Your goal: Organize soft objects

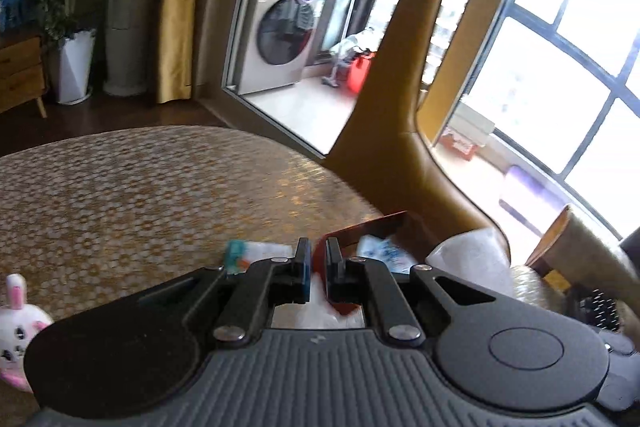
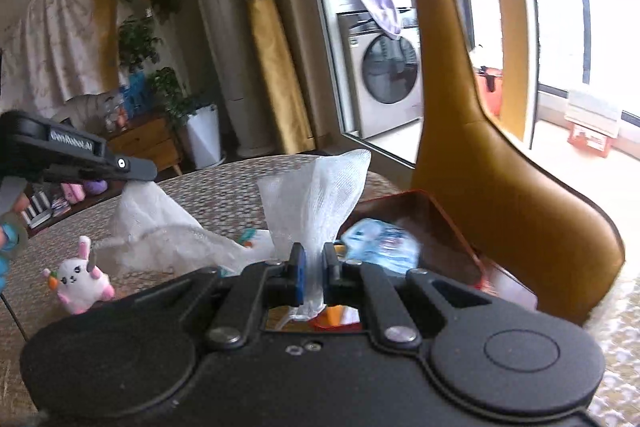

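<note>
White, see-through mesh cloth (image 2: 316, 195) is hanging bunched between your two tools. Your right tool (image 2: 314, 273) is squeezing one crinkly end, which is sticking up like a fan. Your left tool (image 2: 140, 173) is pinching the other end above the bumpy woven table (image 2: 224, 187). Beside it, a fluffy pink-and-white bunny (image 2: 80, 281) is sitting on the table, near a shiny red box (image 2: 448, 223).

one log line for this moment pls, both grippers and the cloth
left gripper: shut on white mesh cloth | right gripper: shut on same cloth, lifted over table | bunny toy: on table
</note>
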Available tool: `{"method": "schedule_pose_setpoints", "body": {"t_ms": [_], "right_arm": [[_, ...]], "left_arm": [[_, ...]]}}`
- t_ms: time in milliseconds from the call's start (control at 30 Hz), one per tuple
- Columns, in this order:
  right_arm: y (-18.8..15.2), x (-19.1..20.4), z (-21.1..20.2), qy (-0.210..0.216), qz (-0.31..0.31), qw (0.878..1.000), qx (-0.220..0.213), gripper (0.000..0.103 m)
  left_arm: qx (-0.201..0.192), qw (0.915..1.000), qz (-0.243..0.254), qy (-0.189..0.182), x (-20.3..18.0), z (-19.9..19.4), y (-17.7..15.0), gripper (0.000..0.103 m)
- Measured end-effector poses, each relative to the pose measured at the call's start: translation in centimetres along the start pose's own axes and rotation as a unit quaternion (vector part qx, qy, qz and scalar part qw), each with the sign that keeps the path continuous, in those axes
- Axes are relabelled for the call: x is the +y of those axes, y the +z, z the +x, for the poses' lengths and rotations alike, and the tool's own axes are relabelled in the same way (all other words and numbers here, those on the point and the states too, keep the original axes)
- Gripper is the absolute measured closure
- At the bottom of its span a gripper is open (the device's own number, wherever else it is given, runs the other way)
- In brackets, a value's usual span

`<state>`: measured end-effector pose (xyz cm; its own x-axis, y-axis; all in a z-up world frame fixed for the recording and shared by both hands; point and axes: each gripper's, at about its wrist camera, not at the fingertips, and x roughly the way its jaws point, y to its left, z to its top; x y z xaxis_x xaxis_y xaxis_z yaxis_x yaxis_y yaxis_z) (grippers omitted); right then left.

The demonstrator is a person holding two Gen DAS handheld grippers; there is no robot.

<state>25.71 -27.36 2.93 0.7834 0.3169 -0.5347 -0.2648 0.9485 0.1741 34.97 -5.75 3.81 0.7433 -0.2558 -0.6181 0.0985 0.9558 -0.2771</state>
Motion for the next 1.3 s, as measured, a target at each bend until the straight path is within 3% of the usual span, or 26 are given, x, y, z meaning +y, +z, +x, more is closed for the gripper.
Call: {"method": "schedule_pose_setpoints", "body": {"t_ms": [167,300,567,833,933,967,1000,1300], "right_arm": [[-0.2,-2.0,0.0,-0.022,0.012,1.000,-0.003,0.096],[-0.5,-3.6,0.9,-0.033,0.029,0.999,0.007,0.096],[-0.4,-5.0,2.1,-0.042,0.030,0.999,0.013,0.096],[-0.8,-5.1,1.6,-0.039,0.042,0.998,0.010,0.096],[-1.3,-4.8,1.1,-0.037,0.041,0.998,0.013,0.096],[-1.3,-4.8,1.0,-0.036,0.040,0.998,0.014,0.096],[-1.4,-4.7,0.8,-0.034,0.040,0.999,0.014,0.096],[-2.1,-4.1,0.3,-0.023,0.034,0.999,0.024,0.096]], "left_arm": [[-0.018,0.9992,0.021,-0.028,-3.7,0.6,1.5,0.096],[0.011,0.9977,0.023,-0.064,-4.4,1.9,0.9,0.096],[0.069,0.9967,0.010,-0.041,-1.5,4.3,-3.1,0.096],[0.091,0.9952,0.022,-0.028,-0.1,3.4,-5.7,0.092],[0.101,0.9939,0.030,-0.031,0.0,3.1,-7.0,0.067],[0.104,0.9935,0.030,-0.033,0.0,3.0,-7.4,0.039],[0.104,0.9935,0.031,-0.033,0.1,2.9,-7.9,0.019],[0.116,0.9917,0.056,-0.007,1.0,4.0,-12.9,0.015]]}}
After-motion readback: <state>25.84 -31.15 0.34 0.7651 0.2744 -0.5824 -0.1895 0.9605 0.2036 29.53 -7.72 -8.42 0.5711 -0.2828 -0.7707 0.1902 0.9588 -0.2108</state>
